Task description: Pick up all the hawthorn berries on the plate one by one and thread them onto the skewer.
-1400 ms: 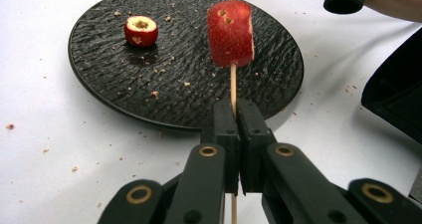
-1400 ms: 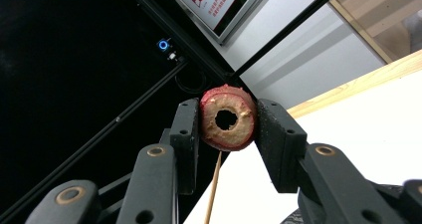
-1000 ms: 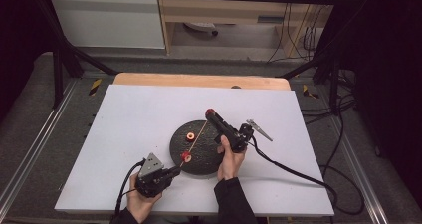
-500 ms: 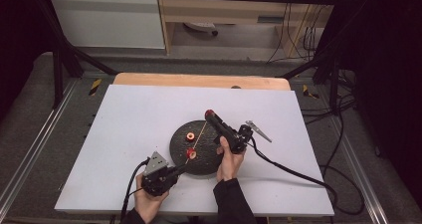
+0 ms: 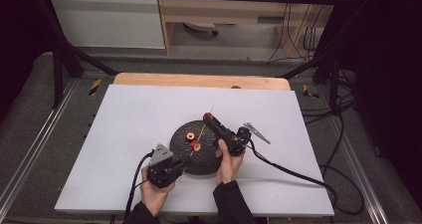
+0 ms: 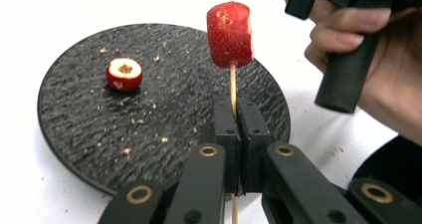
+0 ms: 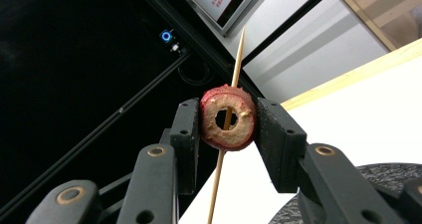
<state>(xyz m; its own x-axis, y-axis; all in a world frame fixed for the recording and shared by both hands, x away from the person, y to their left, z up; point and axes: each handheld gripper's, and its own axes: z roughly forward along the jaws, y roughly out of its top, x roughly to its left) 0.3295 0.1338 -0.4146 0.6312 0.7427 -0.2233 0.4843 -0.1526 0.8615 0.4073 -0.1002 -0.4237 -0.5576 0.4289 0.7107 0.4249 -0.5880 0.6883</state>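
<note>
A black round plate (image 5: 201, 165) sits on the white table top (image 5: 124, 124). My left gripper (image 5: 185, 160) is shut on the lower end of a thin wooden skewer (image 6: 232, 87) at the plate's near edge (image 6: 74, 119). One red fruit piece (image 6: 229, 34) is threaded on the skewer (image 5: 201, 133) above the plate. My right gripper (image 7: 228, 115) is shut on a cored red fruit ring (image 7: 219, 134), and the skewer (image 7: 239, 55) passes through its hole. In the high view that ring (image 5: 207, 116) is at the skewer's far end. Another cored fruit (image 6: 124, 73) lies loose on the plate.
Crumbs are scattered over the plate. The right gripper's cable (image 5: 288, 170) trails across the table to the right edge. A wooden strip (image 5: 199, 80) borders the far side. Black frame posts and shelves stand beyond the table.
My left gripper has moved up and toward the plate, carrying the skewer and its threaded fruit farther toward the right gripper. The right hand has stayed in place.
</note>
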